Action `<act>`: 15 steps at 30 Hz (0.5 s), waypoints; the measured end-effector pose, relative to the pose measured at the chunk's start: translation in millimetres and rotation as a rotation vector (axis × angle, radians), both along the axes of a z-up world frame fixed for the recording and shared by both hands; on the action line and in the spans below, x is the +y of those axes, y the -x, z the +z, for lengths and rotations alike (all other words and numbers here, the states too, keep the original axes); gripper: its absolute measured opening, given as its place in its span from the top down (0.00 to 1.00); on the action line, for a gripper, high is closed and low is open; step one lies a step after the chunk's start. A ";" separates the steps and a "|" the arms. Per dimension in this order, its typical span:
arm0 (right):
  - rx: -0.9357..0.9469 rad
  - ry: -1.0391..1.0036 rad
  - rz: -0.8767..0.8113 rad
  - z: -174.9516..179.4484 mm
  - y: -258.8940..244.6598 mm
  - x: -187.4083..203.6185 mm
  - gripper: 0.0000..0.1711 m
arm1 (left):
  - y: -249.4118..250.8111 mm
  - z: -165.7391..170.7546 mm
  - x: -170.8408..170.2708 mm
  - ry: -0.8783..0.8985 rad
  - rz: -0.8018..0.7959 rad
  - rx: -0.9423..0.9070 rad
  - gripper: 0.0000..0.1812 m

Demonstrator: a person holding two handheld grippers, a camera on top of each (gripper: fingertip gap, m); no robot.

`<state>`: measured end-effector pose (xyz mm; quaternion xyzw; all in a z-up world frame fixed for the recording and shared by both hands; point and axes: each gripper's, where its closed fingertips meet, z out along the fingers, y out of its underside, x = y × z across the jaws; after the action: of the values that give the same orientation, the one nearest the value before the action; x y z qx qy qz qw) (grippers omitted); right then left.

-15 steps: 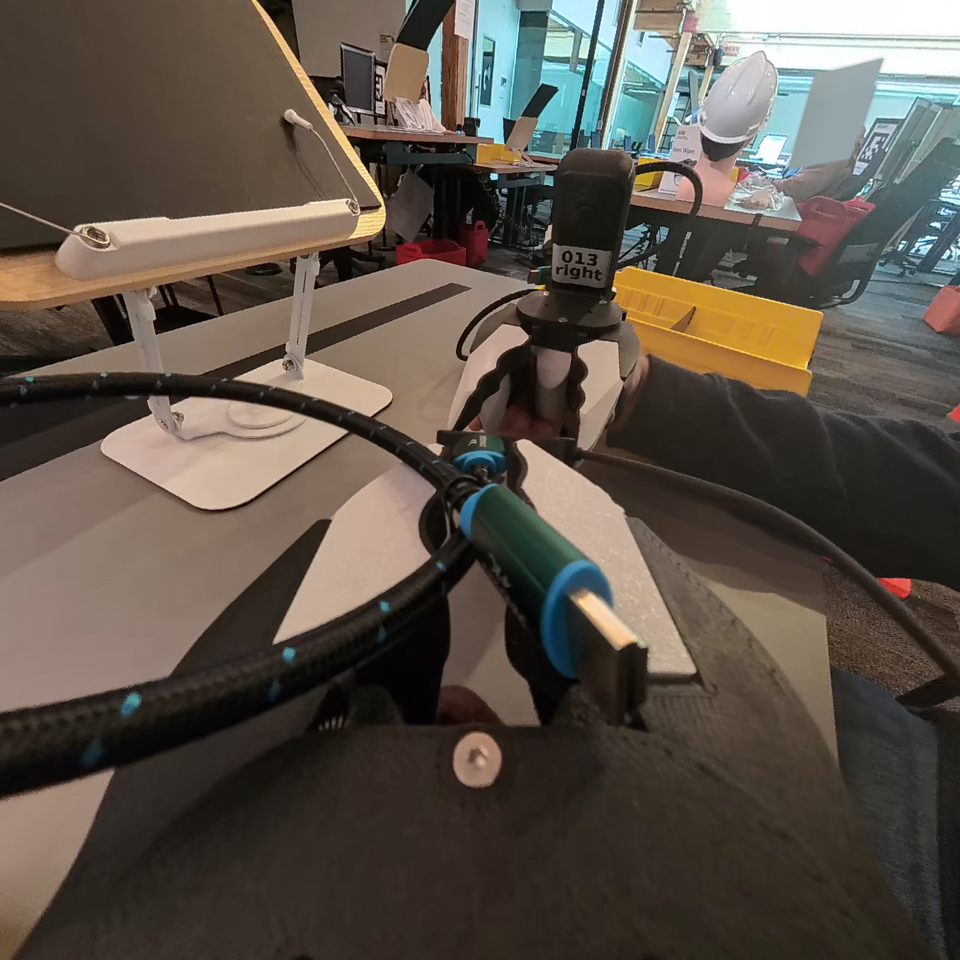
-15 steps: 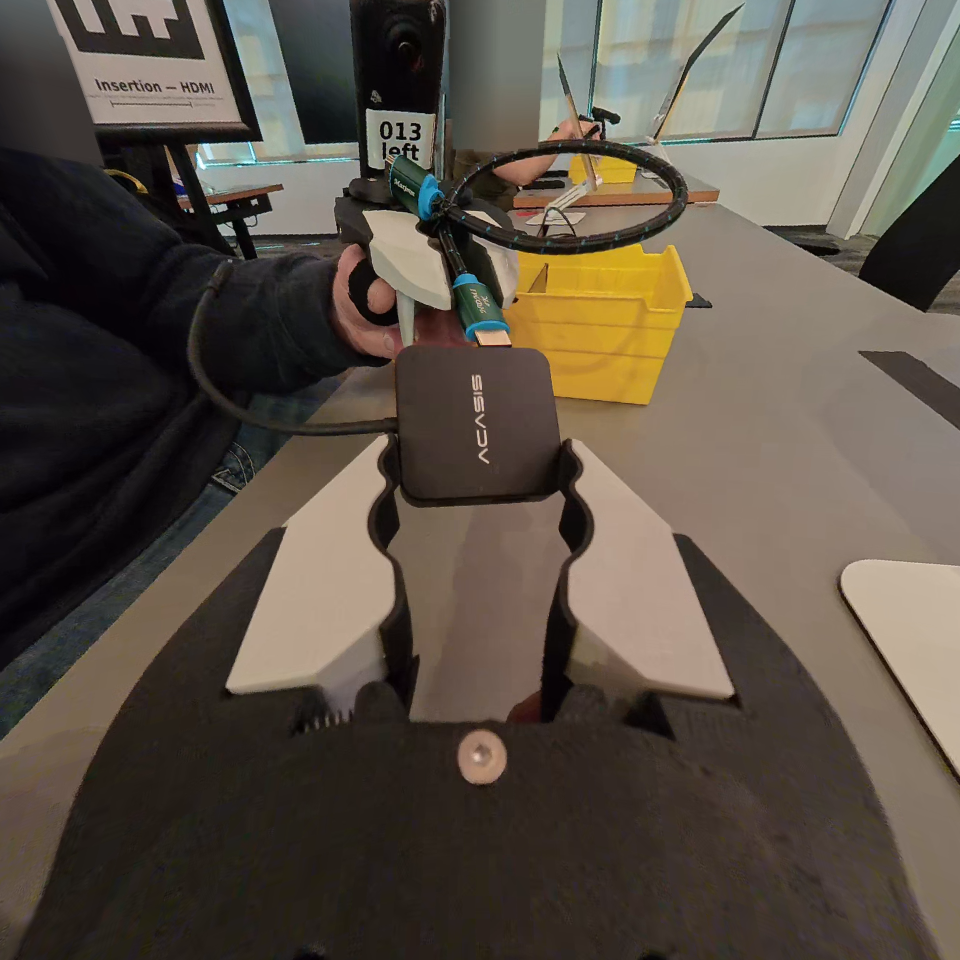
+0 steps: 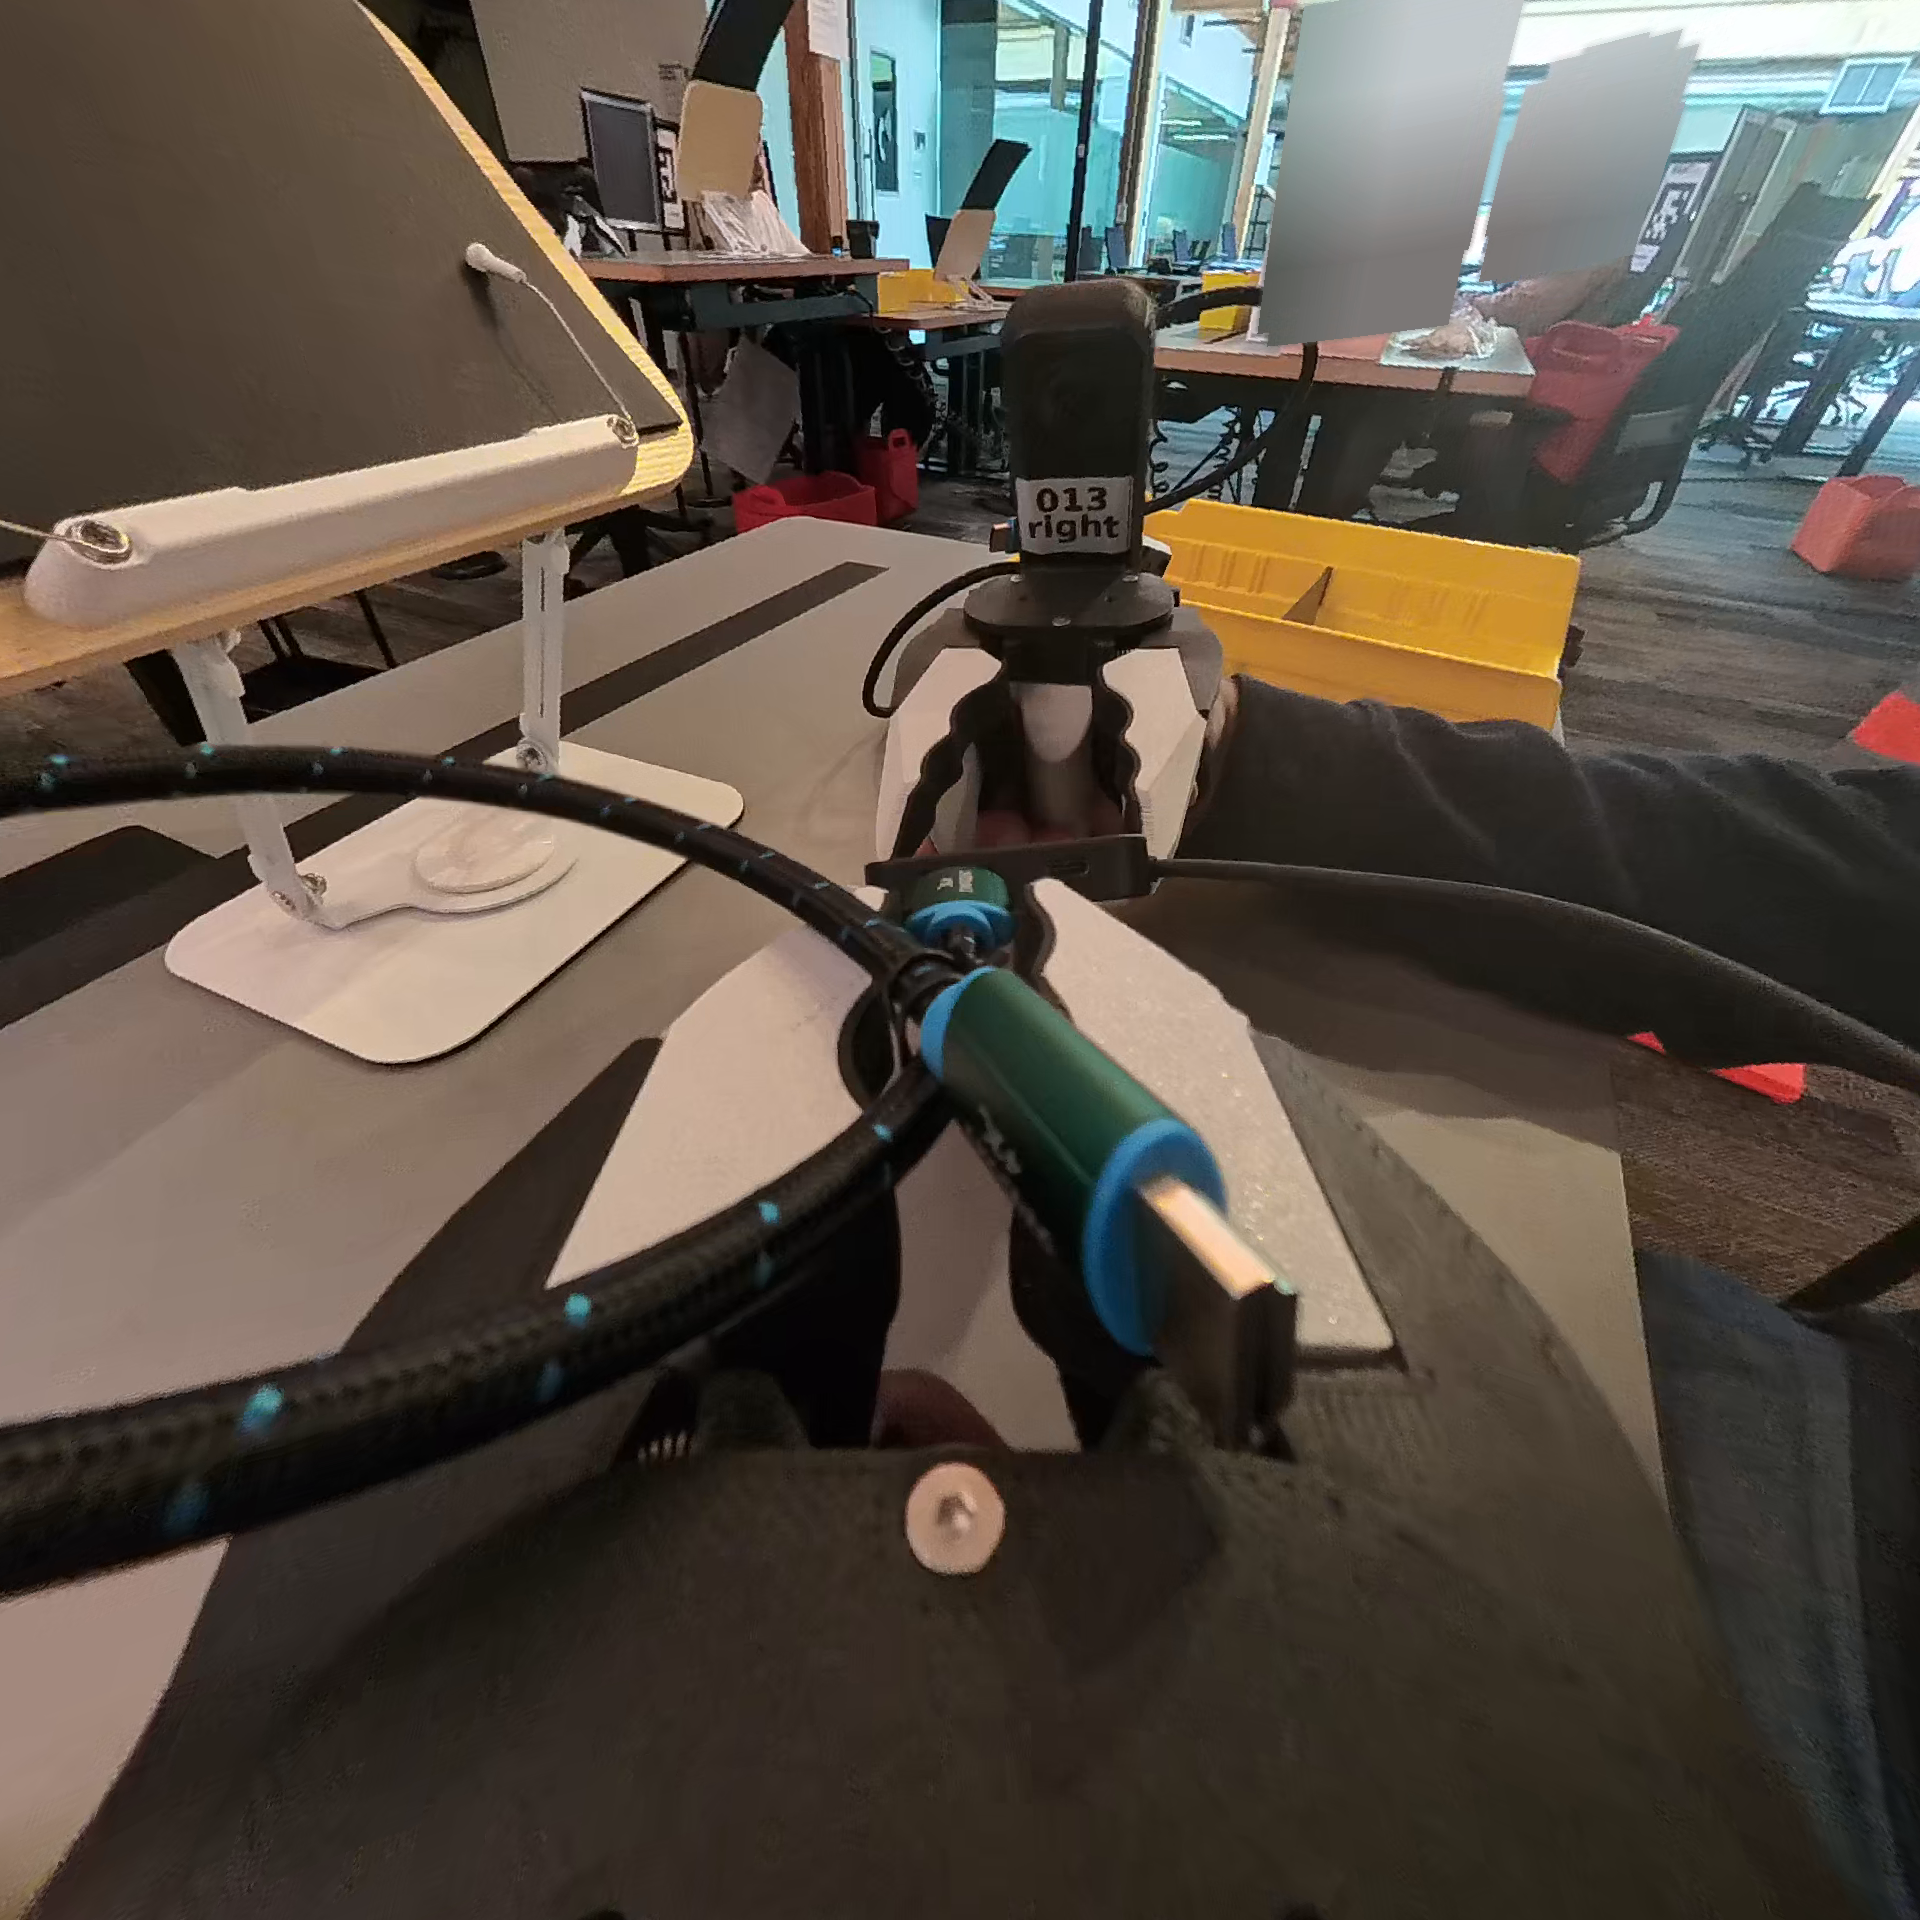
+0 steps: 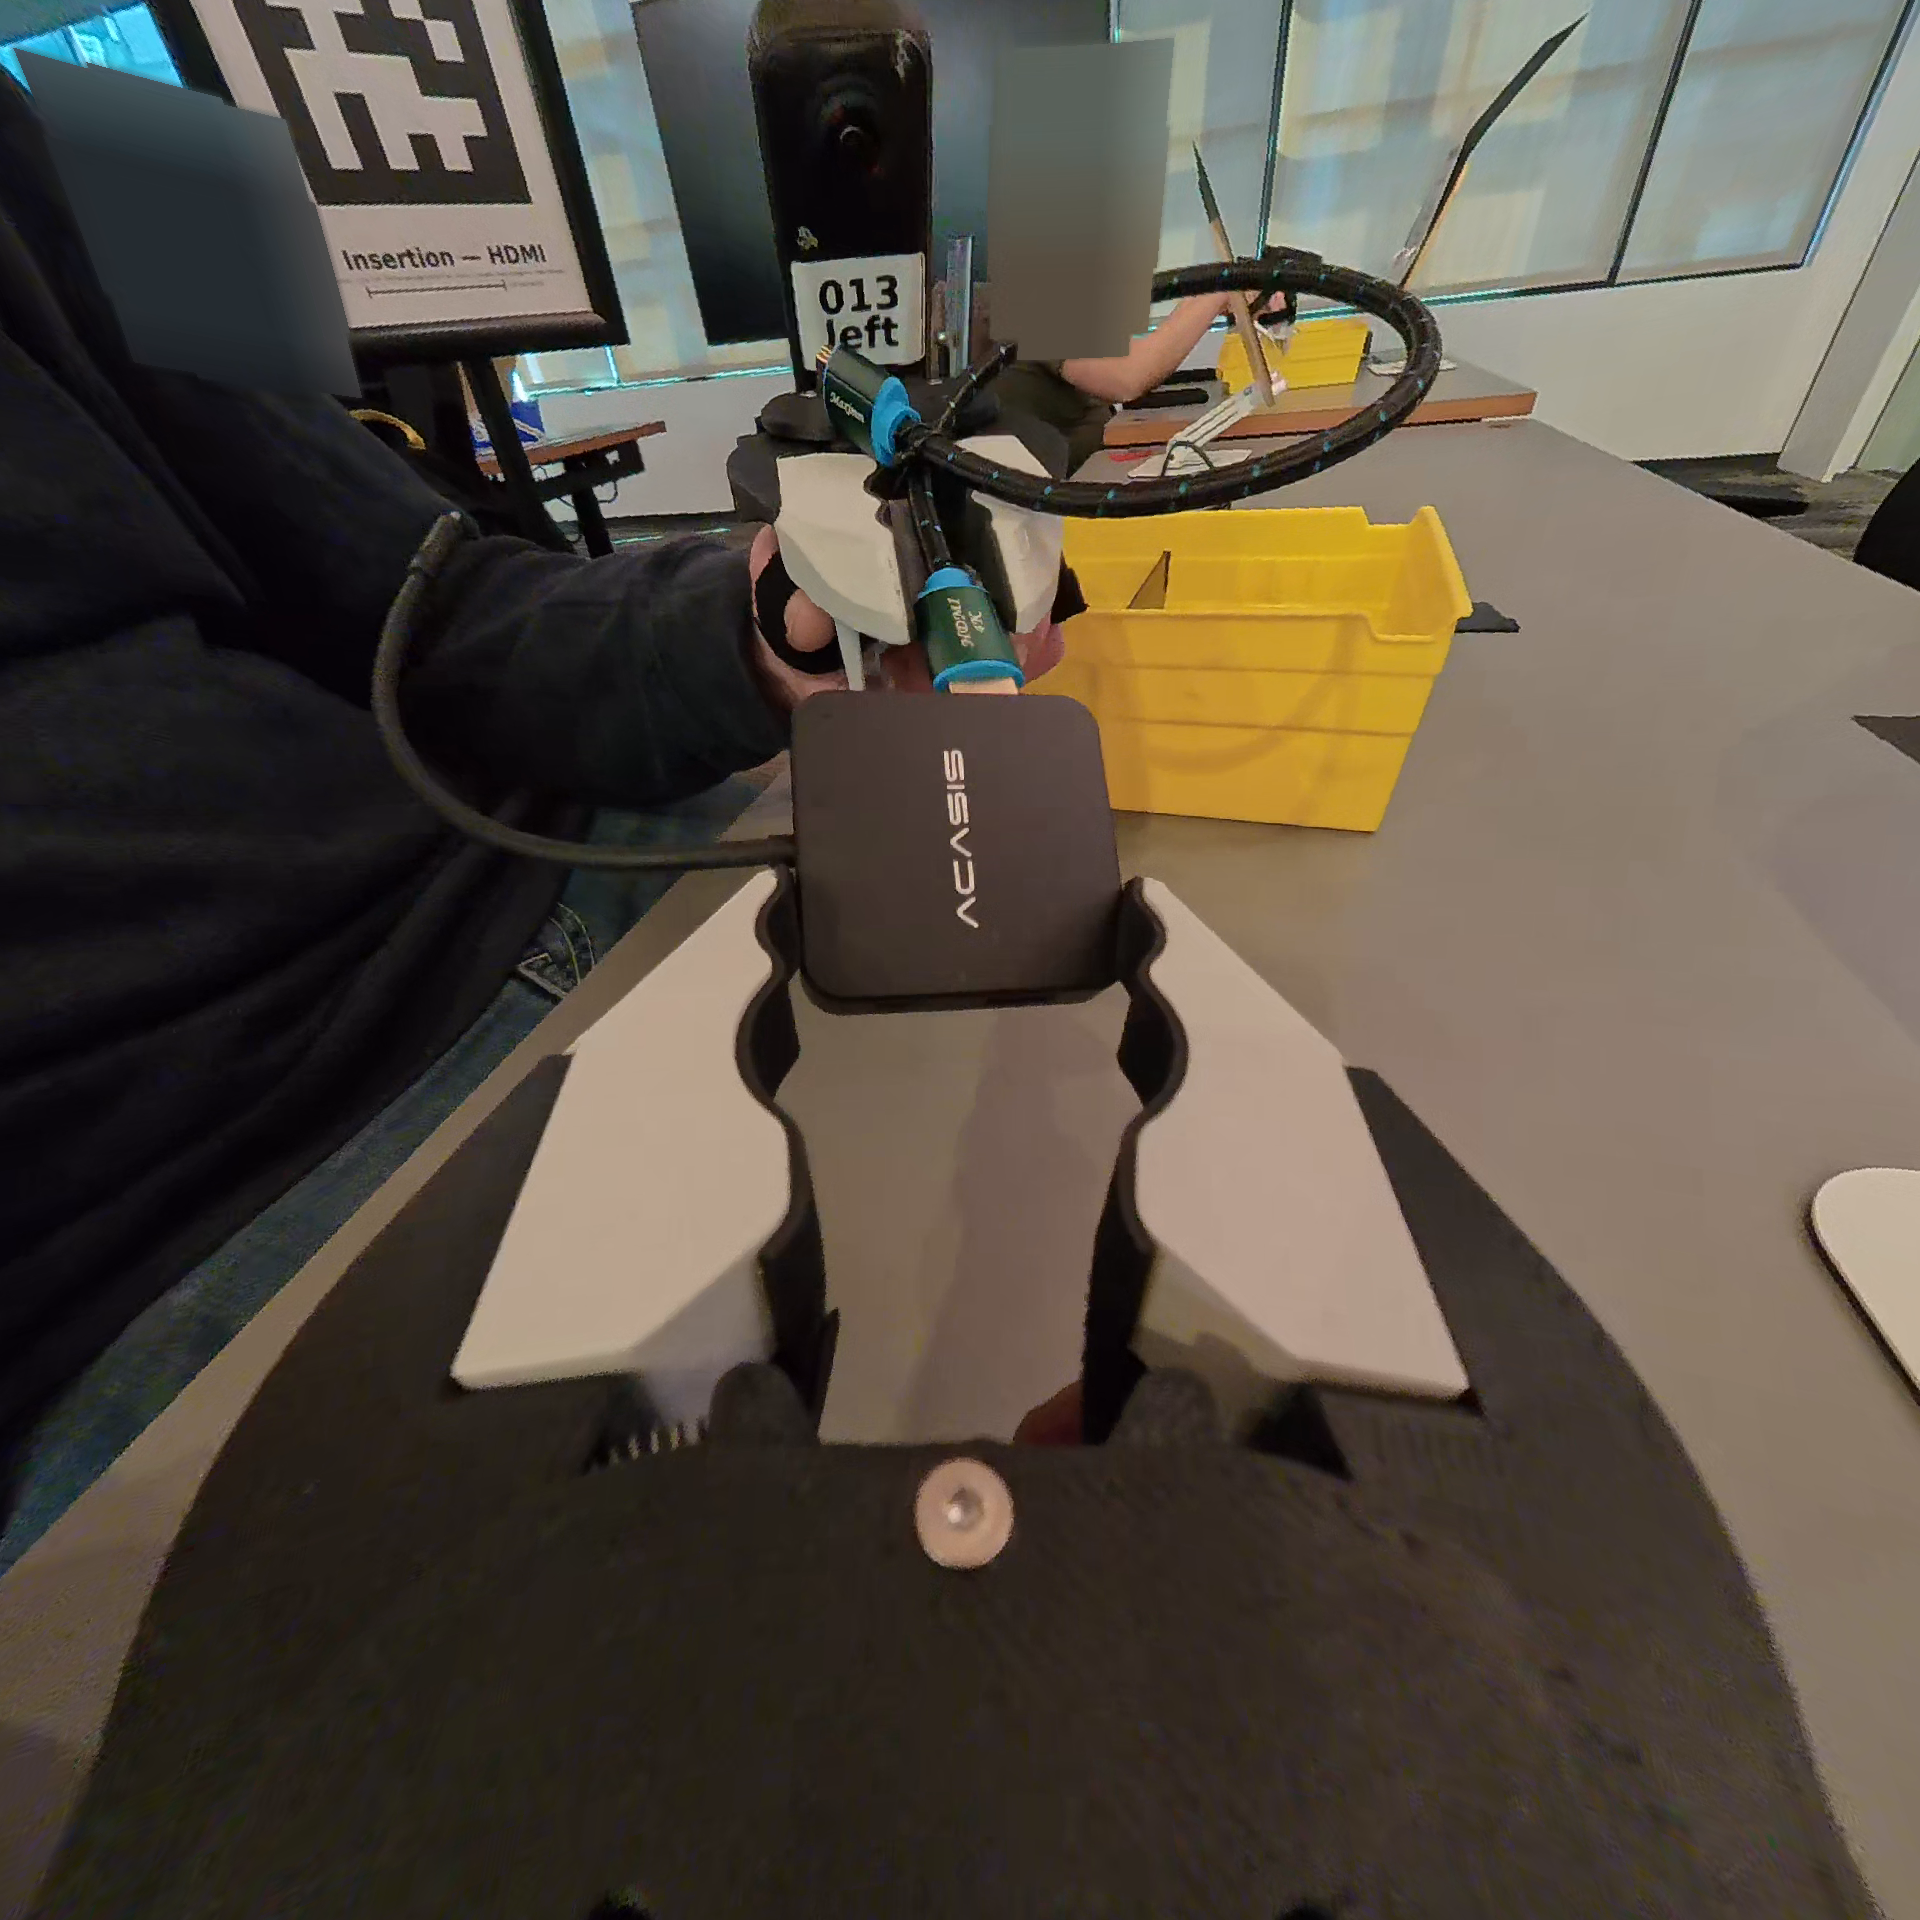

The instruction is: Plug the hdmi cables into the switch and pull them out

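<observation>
Grey table [image 4: 1558,987]: yellow bin [image 4: 1257,665], white stand base [image 3: 436,935].

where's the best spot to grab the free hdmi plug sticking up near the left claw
Grip the free plug across its green barrel, between the two blue collars, coming in from the side. That straight round stretch is bare, while the metal tip must stay clear and the braided cable bends.

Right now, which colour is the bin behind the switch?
Yellow bin; the right wrist view shows it best.
</observation>
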<state>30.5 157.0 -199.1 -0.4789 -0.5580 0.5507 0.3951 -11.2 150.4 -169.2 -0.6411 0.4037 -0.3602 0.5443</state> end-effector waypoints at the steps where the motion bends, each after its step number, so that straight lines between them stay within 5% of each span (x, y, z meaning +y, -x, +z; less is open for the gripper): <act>1: -0.002 0.003 0.005 -0.4 0.0 -0.6 0.65 | -0.2 -0.3 -0.7 -0.002 -0.005 0.006 0.89; 15: -0.032 -0.039 0.019 -1.4 -0.8 -5.5 0.65 | -1.2 -3.2 -5.9 0.001 -0.054 0.054 0.89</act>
<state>31.3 151.5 -200.5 -0.4747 -0.5794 0.5356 0.3900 -9.9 144.5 -172.4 -0.6398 0.4351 -0.3577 0.5229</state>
